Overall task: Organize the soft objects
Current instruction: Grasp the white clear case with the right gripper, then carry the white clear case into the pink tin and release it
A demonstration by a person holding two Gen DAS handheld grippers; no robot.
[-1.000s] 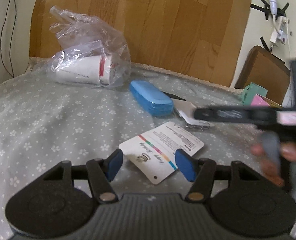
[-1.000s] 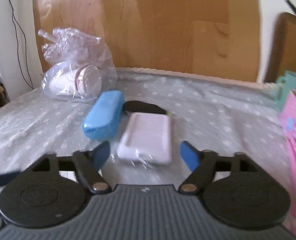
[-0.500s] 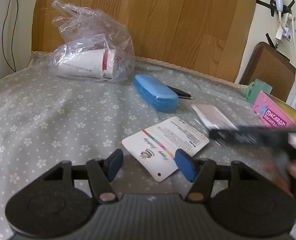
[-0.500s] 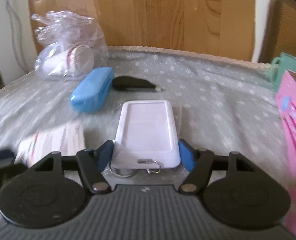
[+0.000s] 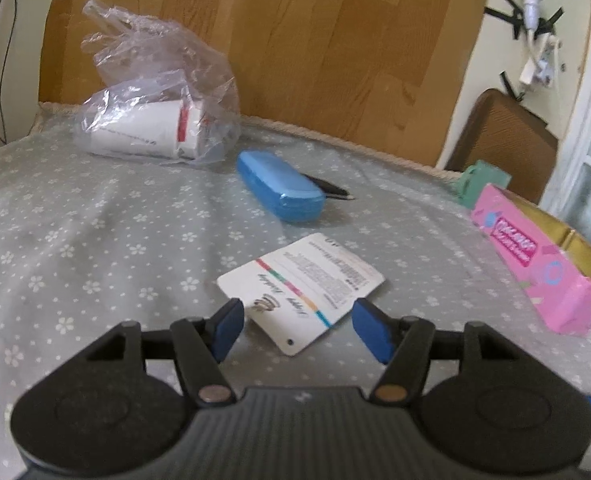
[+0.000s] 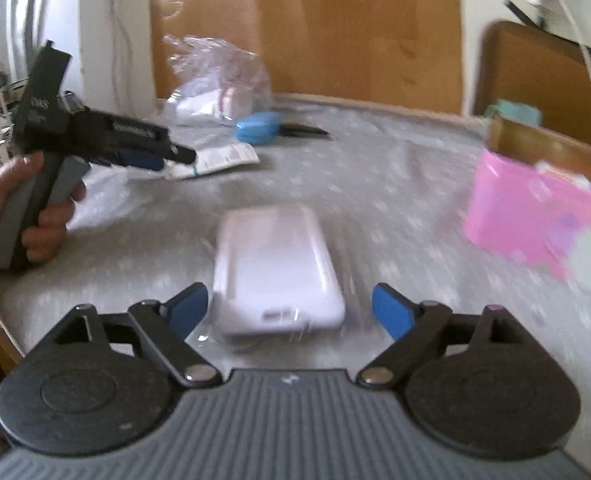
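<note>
A white soft case in clear wrap (image 6: 276, 270) lies on the flowered grey cloth between the blue pads of my right gripper (image 6: 291, 314), which is open; the left pad is near it, the right pad apart. My left gripper (image 5: 295, 330) is open over a white printed card (image 5: 301, 286); it also shows in the right wrist view (image 6: 143, 156), above the card (image 6: 215, 160). A blue case (image 5: 279, 186) lies beyond the card, with a black pen (image 5: 331, 191) behind it.
A clear plastic bag holding a white cup (image 5: 151, 126) lies at the back left by the wooden headboard (image 5: 295, 40). A pink open box (image 5: 543, 264) stands at the right, a teal mug (image 5: 483, 184) behind it. A brown chair back (image 5: 507, 140) stands further right.
The white wrapped case has moved from beside the blue case to the near part of the cloth. My right gripper has opened wider around it and swung its view. The left gripper has barely moved.
</note>
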